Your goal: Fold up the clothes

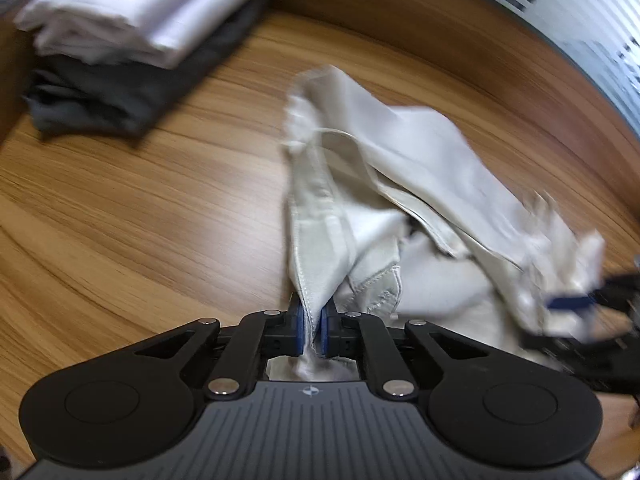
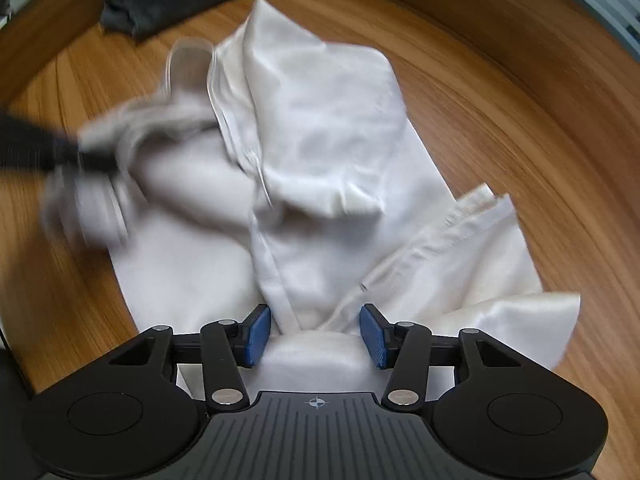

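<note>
Left tool [image 1: 313,326]: blue pads drawn together, clamped on a seamed edge of the crumpled off-white cotton garment [image 1: 404,184], which rises from the wood-grain surface [image 1: 120,208]. Right tool [image 2: 316,334]: pads standing apart, a fold of the same garment [image 2: 320,140] lying between them, not pinched. A folded white cloth on dark grey cloth [image 1: 120,32] sits well apart at the surface's far side.

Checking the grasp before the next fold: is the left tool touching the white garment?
Touching. The left wrist view shows the left tool with both blue pads pinching a seamed edge of the white garment.
</note>
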Demonstrator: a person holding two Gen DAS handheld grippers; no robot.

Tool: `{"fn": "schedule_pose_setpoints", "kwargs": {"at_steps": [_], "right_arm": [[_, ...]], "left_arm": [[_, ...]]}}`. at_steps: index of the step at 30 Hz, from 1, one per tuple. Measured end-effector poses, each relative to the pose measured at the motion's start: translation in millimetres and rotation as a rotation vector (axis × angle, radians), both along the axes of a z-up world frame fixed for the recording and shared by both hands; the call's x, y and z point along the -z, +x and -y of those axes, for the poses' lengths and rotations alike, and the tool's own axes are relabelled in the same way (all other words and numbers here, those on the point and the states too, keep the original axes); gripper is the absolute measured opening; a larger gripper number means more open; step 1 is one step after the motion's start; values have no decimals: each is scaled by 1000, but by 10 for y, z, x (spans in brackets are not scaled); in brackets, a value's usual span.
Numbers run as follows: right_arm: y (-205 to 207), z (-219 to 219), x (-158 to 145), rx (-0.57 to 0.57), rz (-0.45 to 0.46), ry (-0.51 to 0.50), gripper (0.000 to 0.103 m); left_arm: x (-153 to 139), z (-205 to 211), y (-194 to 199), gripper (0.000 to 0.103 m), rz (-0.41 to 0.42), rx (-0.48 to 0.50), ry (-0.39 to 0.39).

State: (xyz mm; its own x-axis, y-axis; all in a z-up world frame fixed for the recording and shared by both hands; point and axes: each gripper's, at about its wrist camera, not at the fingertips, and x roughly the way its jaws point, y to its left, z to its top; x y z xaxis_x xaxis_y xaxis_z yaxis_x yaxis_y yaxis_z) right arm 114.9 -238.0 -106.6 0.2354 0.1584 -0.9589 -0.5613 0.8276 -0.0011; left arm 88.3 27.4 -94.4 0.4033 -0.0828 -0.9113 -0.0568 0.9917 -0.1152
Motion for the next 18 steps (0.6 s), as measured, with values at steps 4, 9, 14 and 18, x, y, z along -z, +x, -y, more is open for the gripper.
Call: {"fn": "schedule_pose_setpoints", "kwargs": {"at_steps": [4, 9, 14, 18], "right_arm": [[-182, 430, -6, 84, -37, -14, 52], [-581, 1041, -16, 225, -77, -60, 52], [-956, 1472, -123, 344, -83, -101, 52], [-1053, 1516, -388, 386, -18, -50, 52]], "left_arm": [[-40, -198, 115, 6, 30, -27, 74], [0, -315, 210, 7, 15, -54, 81], [-48, -322, 179, 24, 15, -93, 64], [-216, -304, 48, 49, 50, -99, 31]]}}
